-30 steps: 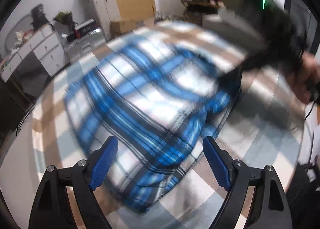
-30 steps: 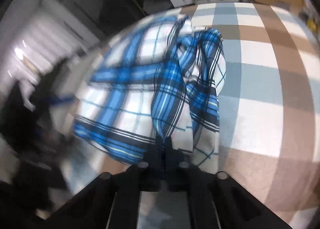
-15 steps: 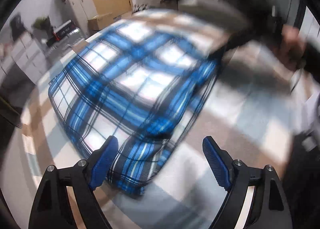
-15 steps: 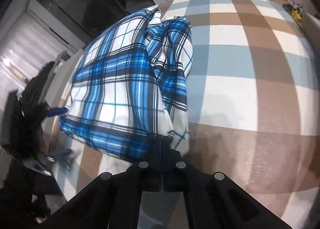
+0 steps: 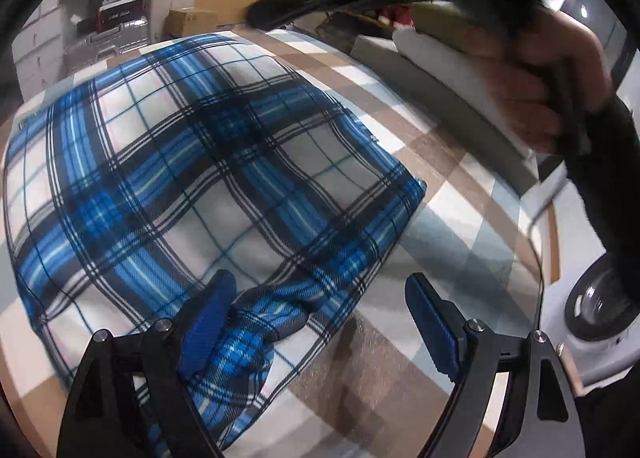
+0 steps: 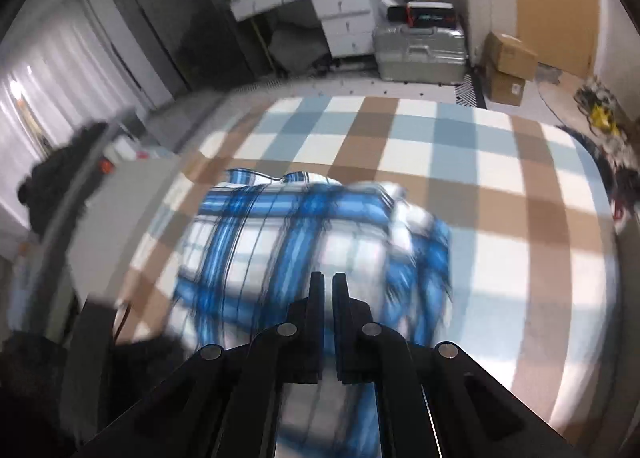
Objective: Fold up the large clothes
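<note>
A blue, white and black plaid garment (image 5: 192, 177) lies folded on a surface covered in brown, pale-blue and white checks (image 5: 460, 225). My left gripper (image 5: 320, 318) is open above the garment's near corner. A bunched fold of plaid lies beside the left blue pad (image 5: 208, 318), not pinched. A hand (image 5: 552, 69) holding the right gripper crosses the top of the left wrist view. In the right wrist view, blurred by motion, my right gripper (image 6: 328, 278) hangs above the garment (image 6: 304, 234). Its jaws are opening to a thin slit, with nothing between them.
Past the far edge of the checked surface (image 6: 500, 193) stand a silver suitcase (image 6: 420, 53), cardboard boxes (image 6: 508, 65) and white drawers (image 6: 340, 5). Pale folded items (image 5: 432, 53) lie at the surface's right side. A white appliance with a round door (image 5: 596, 310) is low on the right.
The right gripper carried the plaid cloth over, let go of it and rose away from it. The garment now lies folded. The left gripper tilted down toward its near corner.
</note>
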Tool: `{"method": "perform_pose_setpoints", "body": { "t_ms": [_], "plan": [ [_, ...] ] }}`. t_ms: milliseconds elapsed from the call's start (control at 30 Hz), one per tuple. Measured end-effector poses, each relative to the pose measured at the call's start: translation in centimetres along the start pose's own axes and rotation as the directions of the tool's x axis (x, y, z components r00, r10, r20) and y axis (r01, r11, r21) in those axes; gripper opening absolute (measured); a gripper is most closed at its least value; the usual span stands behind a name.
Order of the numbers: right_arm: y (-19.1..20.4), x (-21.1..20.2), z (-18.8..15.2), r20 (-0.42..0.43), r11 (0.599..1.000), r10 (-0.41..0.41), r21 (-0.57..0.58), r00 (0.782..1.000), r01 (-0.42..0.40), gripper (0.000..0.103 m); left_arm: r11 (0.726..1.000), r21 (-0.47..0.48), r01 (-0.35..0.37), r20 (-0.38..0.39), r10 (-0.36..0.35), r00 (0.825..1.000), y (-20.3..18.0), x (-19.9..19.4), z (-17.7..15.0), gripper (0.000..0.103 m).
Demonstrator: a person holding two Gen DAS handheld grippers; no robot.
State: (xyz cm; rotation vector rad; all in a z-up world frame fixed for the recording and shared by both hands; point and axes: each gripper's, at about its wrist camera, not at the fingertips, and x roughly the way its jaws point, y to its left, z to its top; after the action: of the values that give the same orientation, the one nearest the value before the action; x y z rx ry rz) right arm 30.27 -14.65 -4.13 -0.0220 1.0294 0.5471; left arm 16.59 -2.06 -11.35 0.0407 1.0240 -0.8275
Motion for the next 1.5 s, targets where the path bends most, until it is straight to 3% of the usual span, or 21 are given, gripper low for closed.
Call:
{"method": "perform_pose_setpoints", "body": {
  "t_ms": [100,200,233,333,367,400,433,467,500,567,633,700,833,933,1000,1067,1200,1233,1400,1433,1500],
  "plan": [
    [1.5,4.5,2.1,-0.046,0.982,-0.161,-0.108,0.986,0.156,0.003,0.998,-0.044,0.042,0.009,-0.042,0.999,1.1,-0.4,0.1,0.082],
    [0.6,9.2,1.8,-0.147,0.946,-0.304,-0.161,0.941,0.281,0.0,0.999,-0.011,0.033,-0.002,-0.033,0.999,0.9,-0.7,-0.1,0.082],
    [0.3,9.9,1.3,-0.158,0.937,-0.325,-0.186,0.932,0.295,0.0,1.0,0.002,0.02,-0.006,-0.02,1.0,0.6,-0.9,-0.1,0.082],
    [0.0,9.5,0.4,-0.111,0.925,-0.337,-0.224,0.935,0.307,0.0,1.0,-0.008,-0.011,0.011,0.011,1.0,0.4,-2.2,-0.1,0.083],
    [-0.4,9.0,0.2,-0.121,0.932,-0.327,-0.207,0.937,0.298,0.0,0.999,-0.016,-0.048,0.027,0.048,0.998,0.4,-2.8,-0.2,0.083],
    [-1.2,8.4,0.0,-0.136,0.943,-0.308,-0.176,0.942,0.283,0.0,0.988,-0.026,-0.151,0.061,0.153,0.986,0.4,-3.4,-0.2,0.083],
    [-1.9,7.9,0.0,-0.15,0.953,-0.289,-0.14,0.946,0.269,0.0,0.961,-0.039,-0.273,0.082,0.275,0.958,0.4,-3.7,-0.1,0.083],
    [-2.6,7.5,-0.1,-0.163,0.962,-0.268,-0.1,0.95,0.254,0.0,0.939,-0.051,-0.34,0.088,0.343,0.935,0.6,-3.7,-0.1,0.083],
    [-3.4,7.0,-0.6,-0.171,0.966,-0.255,-0.081,0.952,0.244,0.0,0.938,-0.061,-0.34,0.092,0.345,0.934,0.9,-3.6,0.0,0.083],
    [-3.3,6.3,-1.2,-0.157,0.963,-0.262,-0.105,0.952,0.247,0.0,0.948,-0.111,-0.298,0.076,0.307,0.949,1.7,-3.3,0.0,0.083],
    [-3.0,4.4,-2.1,-0.121,0.966,-0.249,-0.1,0.961,0.238,0.003,0.943,-0.114,-0.312,0.071,0.321,0.944,1.6,-2.9,0.0,0.083],
    [-2.7,1.5,-3.0,-0.056,0.984,-0.173,-0.048,0.983,0.17,0.006,0.936,-0.086,-0.342,0.056,0.347,0.936,1.1,-2.5,0.0,0.083],
    [-1.2,-2.0,-6.1,0.009,0.999,-0.032,0.002,0.999,0.032,0.005,0.939,-0.09,-0.331,0.051,0.337,0.94,1.0,-2.1,-0.1,0.083],
    [-0.6,-1.0,-9.8,-0.034,0.999,0.01,0.046,0.999,-0.008,0.005,0.94,-0.086,-0.33,0.044,0.335,0.941,1.3,-2.3,-0.2,0.083],
    [-1.2,1.5,-12.0,-0.066,0.992,0.03,0.121,0.997,-0.022,0.0,0.933,-0.08,-0.352,0.027,0.355,0.935,1.1,-2.1,-0.1,0.083],
    [-2.2,2.3,-13.4,0.017,0.975,0.061,0.214,0.998,-0.063,0.0,0.925,-0.06,-0.374,0.022,0.376,0.926,0.4,-1.6,-0.1,0.083],
    [-3.8,2.3,-14.8,0.096,0.914,0.154,0.364,0.984,-0.178,0.001,0.923,-0.042,-0.384,0.004,0.384,0.923,0.1,-2.5,0.2,0.083],
    [-3.8,1.9,-15.1,0.122,0.913,0.15,0.365,0.981,-0.185,0.006,0.921,-0.047,-0.387,0.01,0.388,0.922,0.3,-3.0,0.4,0.083],
    [-3.0,-1.7,-17.6,0.329,0.927,0.112,0.305,0.938,-0.218,0.006,0.925,-0.006,-0.379,0.098,0.378,0.921,-0.7,-6.1,3.4,0.083],
    [-2.8,-2.0,-17.9,0.354,0.931,0.107,0.293,0.929,-0.218,0.006,0.927,0.014,-0.374,0.1,0.371,0.923,-0.6,-6.1,4.4,0.083],
    [-2.9,-1.9,-18.9,0.4,0.927,0.087,0.304,0.912,-0.222,0.006,0.951,0.064,-0.303,0.053,0.3,0.952,0.0,-4.9,6.8,0.08]
  ]
}}
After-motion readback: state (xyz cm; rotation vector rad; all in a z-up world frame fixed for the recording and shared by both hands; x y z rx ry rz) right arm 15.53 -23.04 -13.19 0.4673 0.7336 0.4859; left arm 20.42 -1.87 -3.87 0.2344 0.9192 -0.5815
